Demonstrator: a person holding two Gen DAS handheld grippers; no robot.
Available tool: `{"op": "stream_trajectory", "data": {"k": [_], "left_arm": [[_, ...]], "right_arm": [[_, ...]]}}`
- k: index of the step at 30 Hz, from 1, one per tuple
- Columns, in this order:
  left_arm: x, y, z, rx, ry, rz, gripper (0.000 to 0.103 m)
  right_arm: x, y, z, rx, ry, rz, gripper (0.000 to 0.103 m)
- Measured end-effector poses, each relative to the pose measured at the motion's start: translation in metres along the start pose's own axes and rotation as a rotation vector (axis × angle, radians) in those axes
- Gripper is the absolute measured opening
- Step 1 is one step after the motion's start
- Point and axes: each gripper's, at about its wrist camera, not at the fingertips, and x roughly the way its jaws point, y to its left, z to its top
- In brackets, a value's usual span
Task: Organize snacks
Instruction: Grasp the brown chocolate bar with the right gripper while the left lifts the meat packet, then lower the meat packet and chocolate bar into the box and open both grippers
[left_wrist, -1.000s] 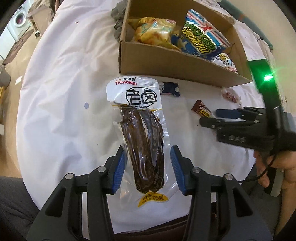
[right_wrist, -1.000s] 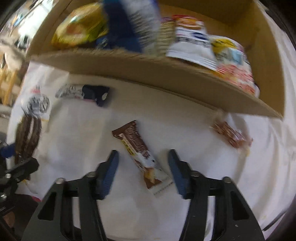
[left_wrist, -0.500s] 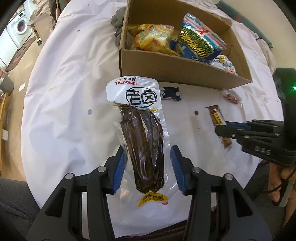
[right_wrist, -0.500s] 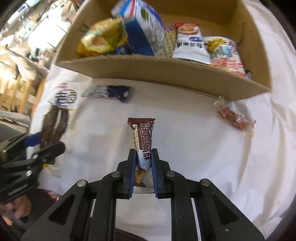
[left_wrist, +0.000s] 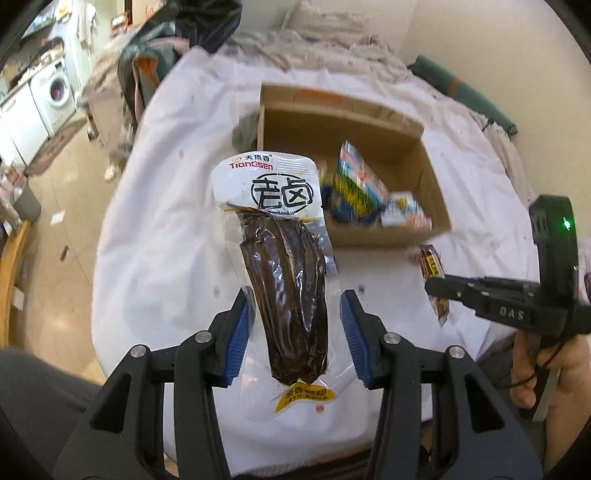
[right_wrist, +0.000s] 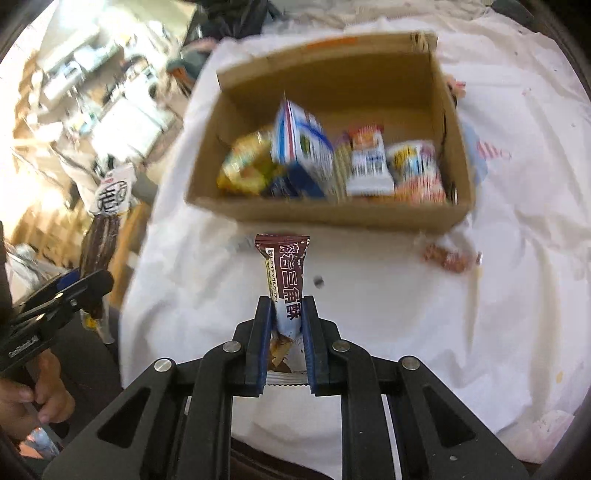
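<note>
A clear vacuum pack of dark meat (left_wrist: 284, 258) with a white printed top hangs above the white cloth, and my left gripper (left_wrist: 295, 306) is shut on its lower part. My right gripper (right_wrist: 288, 306) is shut on a brown-and-white snack bar (right_wrist: 284, 266), which it holds upright off the cloth. Both sit in front of the open cardboard box (right_wrist: 325, 214), which holds several snack bags, among them a blue-and-white one (right_wrist: 299, 147). In the left wrist view the right gripper (left_wrist: 439, 288) and its bar (left_wrist: 430, 264) are at the right. The left gripper (right_wrist: 99, 280) shows at the left edge of the right wrist view.
A small red wrapped candy (right_wrist: 448, 256) lies on the white cloth (right_wrist: 443, 332) near the box's front right corner. Crumpled fabric is heaped behind the table. A washing machine (left_wrist: 55, 88) stands far left. A hand (left_wrist: 532, 369) grips the right tool.
The right gripper closed on the snack bar and lifted it off the cloth. The left gripper rose with the meat pack, and both views tilted up towards the box.
</note>
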Motion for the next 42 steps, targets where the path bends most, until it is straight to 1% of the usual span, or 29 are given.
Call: {"op": "stream_trajectory", "data": {"k": [3,8,11,16,19,22,25,27,31,34,35,39,41,42], "left_arm": [[0.001,-0.005,0.022,0.02,-0.032,0.01,0.043],[0.021,-0.016,0.056,0.056,-0.051,0.017,0.043],[0.041,-0.019,0.074,0.056,-0.039,-0.001,0.043],[0.079,-0.027,0.093,0.063,0.008,0.005,0.043],[0.101,-0.035,0.102,0.06,0.038,-0.012,0.043],[0.119,-0.044,0.109,0.074,0.051,-0.01,0.043],[0.139,-0.055,0.115,0.08,0.081,-0.02,0.043],[0.15,-0.062,0.118,0.086,0.098,-0.035,0.043],[0.172,-0.077,0.124,0.108,0.113,-0.032,0.044],[0.184,-0.083,0.126,0.106,0.132,-0.049,0.046],[0.186,-0.086,0.126,0.118,0.136,-0.052,0.048],[0.198,-0.101,0.123,0.181,0.157,-0.026,0.059],[0.199,-0.102,0.123,0.182,0.164,-0.024,0.063],[0.2,-0.101,0.123,0.18,0.165,-0.017,0.068]], "right_arm": [[-0.009,-0.002,0.011,0.02,-0.07,0.02,0.017],[-0.029,-0.01,0.035,0.071,-0.186,0.037,0.017],[-0.035,-0.025,0.05,0.118,-0.232,0.019,0.017],[-0.042,-0.047,0.067,0.175,-0.258,-0.005,0.017],[-0.039,-0.055,0.079,0.181,-0.256,-0.029,0.017],[-0.028,-0.063,0.089,0.187,-0.232,-0.056,0.017],[-0.014,-0.072,0.099,0.202,-0.205,-0.081,0.017],[-0.008,-0.074,0.102,0.208,-0.189,-0.096,0.017],[0.006,-0.08,0.11,0.224,-0.157,-0.126,0.017],[0.015,-0.083,0.116,0.22,-0.139,-0.139,0.017],[0.019,-0.085,0.118,0.223,-0.129,-0.142,0.017],[0.026,-0.093,0.119,0.259,-0.101,-0.137,0.017],[0.028,-0.095,0.118,0.272,-0.09,-0.137,0.017],[0.028,-0.096,0.118,0.281,-0.083,-0.134,0.018]]}}
